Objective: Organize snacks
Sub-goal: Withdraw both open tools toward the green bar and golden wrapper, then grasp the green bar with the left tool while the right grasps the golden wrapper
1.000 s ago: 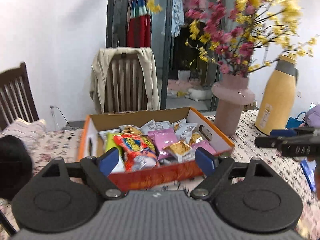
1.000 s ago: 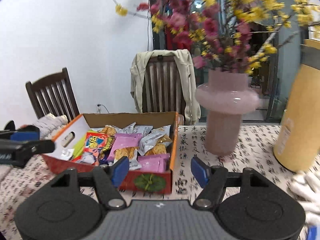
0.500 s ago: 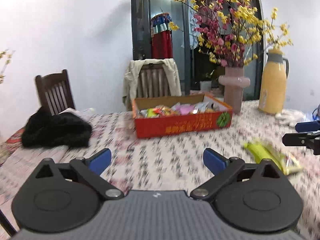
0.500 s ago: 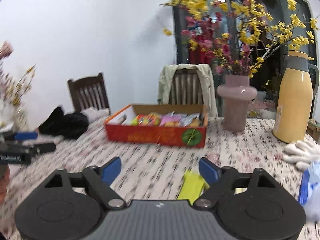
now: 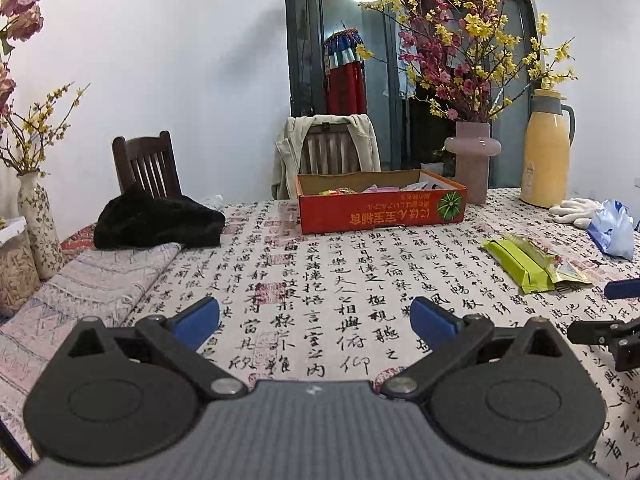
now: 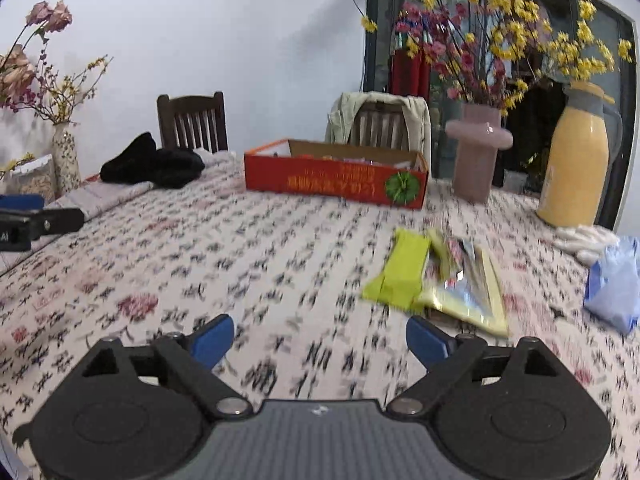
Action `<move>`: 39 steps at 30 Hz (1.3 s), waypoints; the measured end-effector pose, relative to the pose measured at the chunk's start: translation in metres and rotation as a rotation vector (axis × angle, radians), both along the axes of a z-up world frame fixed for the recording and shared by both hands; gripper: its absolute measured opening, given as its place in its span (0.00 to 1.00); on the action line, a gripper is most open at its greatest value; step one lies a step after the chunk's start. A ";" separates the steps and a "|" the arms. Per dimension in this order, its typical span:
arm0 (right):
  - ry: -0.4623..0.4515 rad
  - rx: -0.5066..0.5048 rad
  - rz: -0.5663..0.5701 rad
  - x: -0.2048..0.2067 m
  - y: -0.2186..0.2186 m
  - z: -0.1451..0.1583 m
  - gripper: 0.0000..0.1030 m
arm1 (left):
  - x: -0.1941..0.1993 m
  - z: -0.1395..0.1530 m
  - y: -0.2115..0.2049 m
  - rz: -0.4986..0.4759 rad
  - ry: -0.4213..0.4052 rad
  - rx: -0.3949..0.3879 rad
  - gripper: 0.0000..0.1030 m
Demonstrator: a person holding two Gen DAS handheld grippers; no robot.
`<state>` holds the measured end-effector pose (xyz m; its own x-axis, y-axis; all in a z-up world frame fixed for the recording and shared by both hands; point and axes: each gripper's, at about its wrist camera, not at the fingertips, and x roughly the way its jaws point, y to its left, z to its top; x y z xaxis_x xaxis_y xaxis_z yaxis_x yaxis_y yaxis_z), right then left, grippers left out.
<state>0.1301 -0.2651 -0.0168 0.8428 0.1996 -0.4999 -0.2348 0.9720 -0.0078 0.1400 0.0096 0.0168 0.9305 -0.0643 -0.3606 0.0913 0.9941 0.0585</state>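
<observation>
Both grippers' jaws are opening with nothing between them: the left gripper (image 5: pixel 315 320) and the right gripper (image 6: pixel 320 340) hover over the bench (image 5: pixel 320 272). The green snack packets (image 6: pixel 436 280) lie on the cloth at one o'clock in the right view. The red snack box (image 6: pixel 336 178) stands well beyond them at twelve o'clock.
</observation>
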 end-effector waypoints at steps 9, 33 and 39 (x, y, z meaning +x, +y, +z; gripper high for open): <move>-0.009 0.021 -0.080 -0.007 -0.030 -0.002 0.91 | 0.015 -0.006 -0.015 -0.020 0.083 -0.010 1.00; 0.198 0.156 -0.131 0.192 -0.121 -0.027 0.42 | 0.181 -0.016 -0.212 -0.418 0.287 0.016 1.00; 0.147 0.182 -0.143 0.188 -0.141 -0.035 0.33 | 0.209 -0.036 -0.249 -0.361 0.294 0.048 0.85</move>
